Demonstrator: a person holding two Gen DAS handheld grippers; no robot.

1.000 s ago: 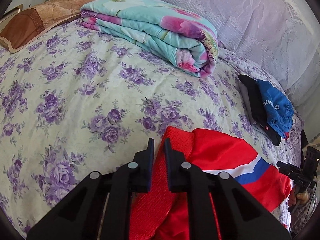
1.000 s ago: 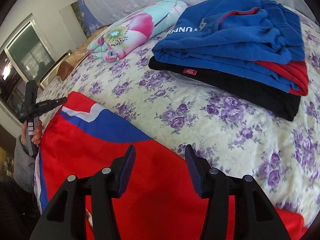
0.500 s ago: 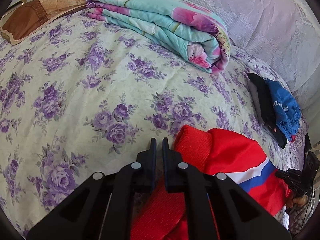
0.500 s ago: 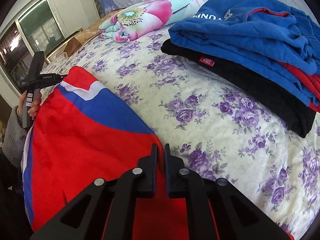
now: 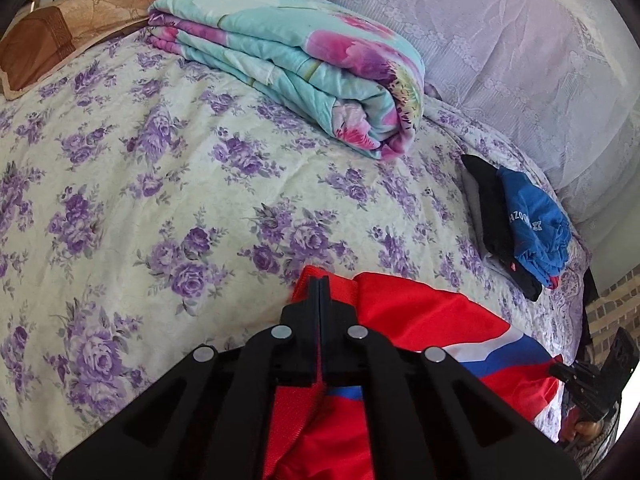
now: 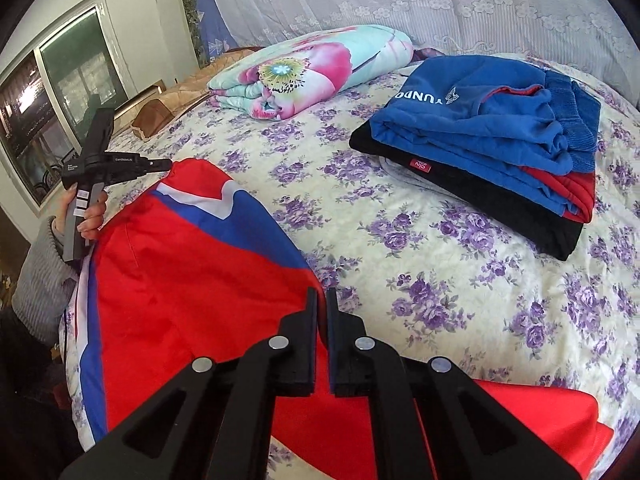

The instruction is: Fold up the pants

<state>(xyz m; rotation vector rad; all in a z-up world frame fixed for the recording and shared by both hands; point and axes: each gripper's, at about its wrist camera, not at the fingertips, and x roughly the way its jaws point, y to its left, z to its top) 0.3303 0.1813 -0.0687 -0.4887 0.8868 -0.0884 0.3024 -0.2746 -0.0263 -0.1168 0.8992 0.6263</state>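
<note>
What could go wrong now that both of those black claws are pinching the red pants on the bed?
The left gripper pinches only the edge of the red pants at the ribbed waistband, so the slick cloth might slip out when lifted. The right gripper also holds just an edge. A wide swing could knock the folded clothes stack nearby on the bed.

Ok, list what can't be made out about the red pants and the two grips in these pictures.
- Left wrist view: the left gripper blocks the pants' near part; the jaws' bite point is unclear.
- Right wrist view: the right gripper covers the fabric edge it pinches; how much cloth lies inside is hidden.
- Both views: the pants' lower end is cut off by the bottom edge.
- The folded pile's lower garments are buried under the blue top.
</note>
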